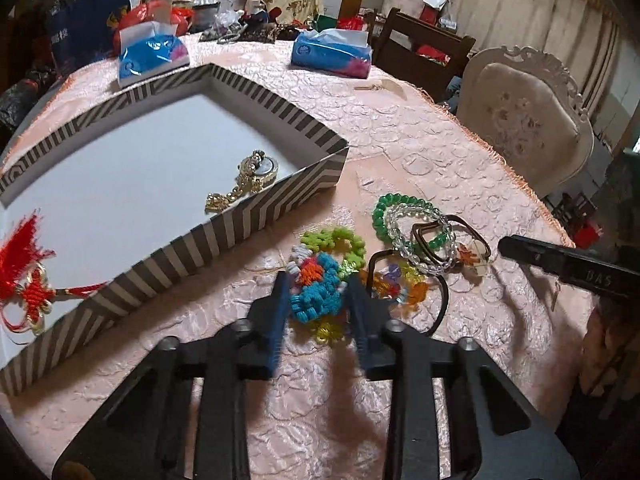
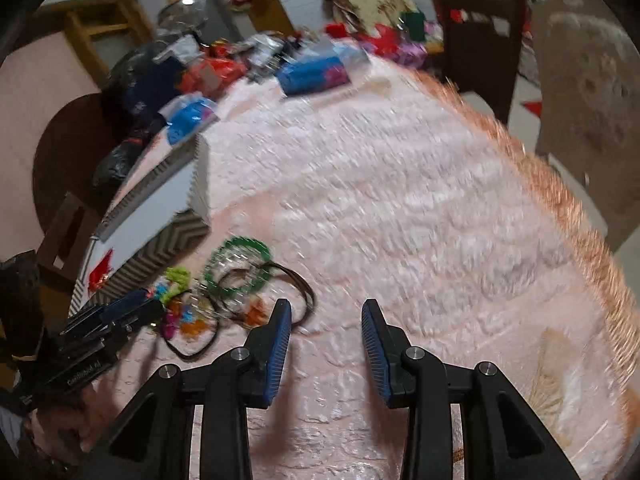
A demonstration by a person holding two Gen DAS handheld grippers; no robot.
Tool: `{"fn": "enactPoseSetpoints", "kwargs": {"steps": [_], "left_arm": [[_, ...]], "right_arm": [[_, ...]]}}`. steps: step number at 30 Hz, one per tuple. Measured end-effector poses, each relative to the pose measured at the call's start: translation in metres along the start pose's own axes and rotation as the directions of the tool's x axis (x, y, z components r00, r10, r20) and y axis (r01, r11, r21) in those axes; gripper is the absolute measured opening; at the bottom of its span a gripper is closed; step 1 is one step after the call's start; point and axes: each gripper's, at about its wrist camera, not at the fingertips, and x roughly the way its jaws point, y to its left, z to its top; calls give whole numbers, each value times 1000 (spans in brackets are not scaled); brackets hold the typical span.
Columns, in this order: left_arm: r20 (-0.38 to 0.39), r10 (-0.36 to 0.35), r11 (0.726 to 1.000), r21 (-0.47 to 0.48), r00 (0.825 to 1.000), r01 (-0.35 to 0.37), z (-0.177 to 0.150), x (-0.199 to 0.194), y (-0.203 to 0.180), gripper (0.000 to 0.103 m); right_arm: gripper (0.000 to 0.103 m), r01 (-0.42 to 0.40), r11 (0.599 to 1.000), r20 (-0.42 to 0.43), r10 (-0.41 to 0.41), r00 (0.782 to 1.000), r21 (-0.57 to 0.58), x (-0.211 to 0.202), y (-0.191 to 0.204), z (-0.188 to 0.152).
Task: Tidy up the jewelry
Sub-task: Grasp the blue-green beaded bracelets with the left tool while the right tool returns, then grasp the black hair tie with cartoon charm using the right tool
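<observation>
A striped box (image 1: 256, 216) with a white floor holds a gold watch (image 1: 250, 178) and a red knot tassel (image 1: 24, 276). Right of it on the pink cloth lies a pile of jewelry: a blue, orange and green knitted band (image 1: 318, 284), a green bead bracelet (image 1: 390, 204), a clear bead bracelet (image 1: 404, 240) and brown hair ties (image 1: 440, 300). My left gripper (image 1: 318, 282) stands with its jaws on either side of the knitted band, still a little apart. My right gripper (image 2: 326, 312) is open and empty over bare cloth, right of the pile (image 2: 224, 280).
Two blue tissue packs (image 1: 332, 54) (image 1: 154, 56) and clutter sit at the table's far side. A white upholstered chair (image 1: 528, 120) stands beyond the right edge. The fringed tablecloth edge (image 2: 560, 208) runs along the right. The right wrist view is motion-blurred.
</observation>
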Motion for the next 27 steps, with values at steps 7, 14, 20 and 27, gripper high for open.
{"fn": "enactPoseSetpoints", "kwargs": {"steps": [7, 14, 20, 27], "left_arm": [[95, -37, 996, -73, 995, 44, -5, -38, 12, 12], [138, 8, 995, -102, 990, 6, -20, -71, 32, 12], [109, 104, 987, -130, 989, -89, -49, -69, 50, 12], [79, 96, 980, -181, 992, -80, -66, -58, 62, 12]], "right_arm": [[37, -5, 999, 5, 5, 1000, 53, 0, -7, 1], [37, 12, 999, 10, -13, 1000, 34, -2, -3, -1], [37, 58, 998, 51, -60, 997, 31, -11, -1, -4], [37, 69, 995, 33, -66, 997, -72, -7, 20, -16]]}}
